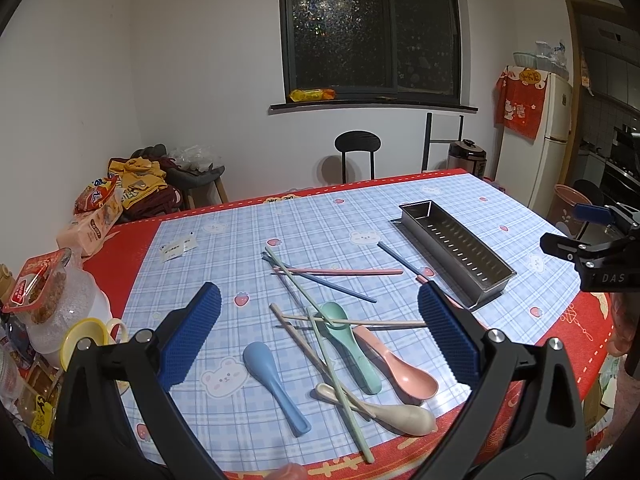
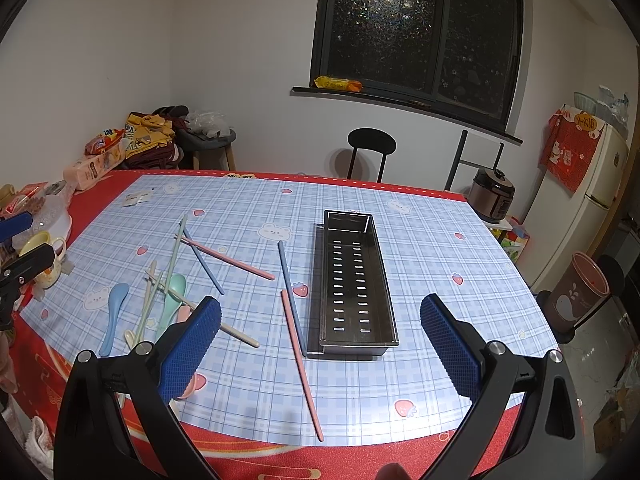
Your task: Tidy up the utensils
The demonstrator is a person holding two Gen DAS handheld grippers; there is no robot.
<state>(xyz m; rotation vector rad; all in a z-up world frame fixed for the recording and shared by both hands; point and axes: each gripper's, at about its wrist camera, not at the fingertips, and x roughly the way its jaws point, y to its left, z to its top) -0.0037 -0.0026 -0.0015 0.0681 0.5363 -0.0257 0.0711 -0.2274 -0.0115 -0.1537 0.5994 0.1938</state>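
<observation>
Both grippers, left (image 1: 319,334) and right (image 2: 320,344), hover with fingers apart, empty; scattered spoons (image 1: 338,342) and chopsticks (image 1: 338,271) lie left of the steel tray (image 2: 352,280).

Tabletop layout: utensil heap left, tray right.

Perforated tray (image 2: 354,284) lies on the tabletop (image 2: 440,264), long axis running away from the near edge, nothing in it. Two chopsticks (image 2: 292,304) lie just beside its left wall, one crossing toward the near edge. Further left, a heap of spoons (image 1: 344,344) and chopsticks (image 1: 320,276) overlaps. One spoon (image 1: 276,388) lies alone, left of the heap. Containers (image 1: 60,308) crowd the tabletop's left edge. A chair (image 2: 372,152) stands behind the far edge.
</observation>
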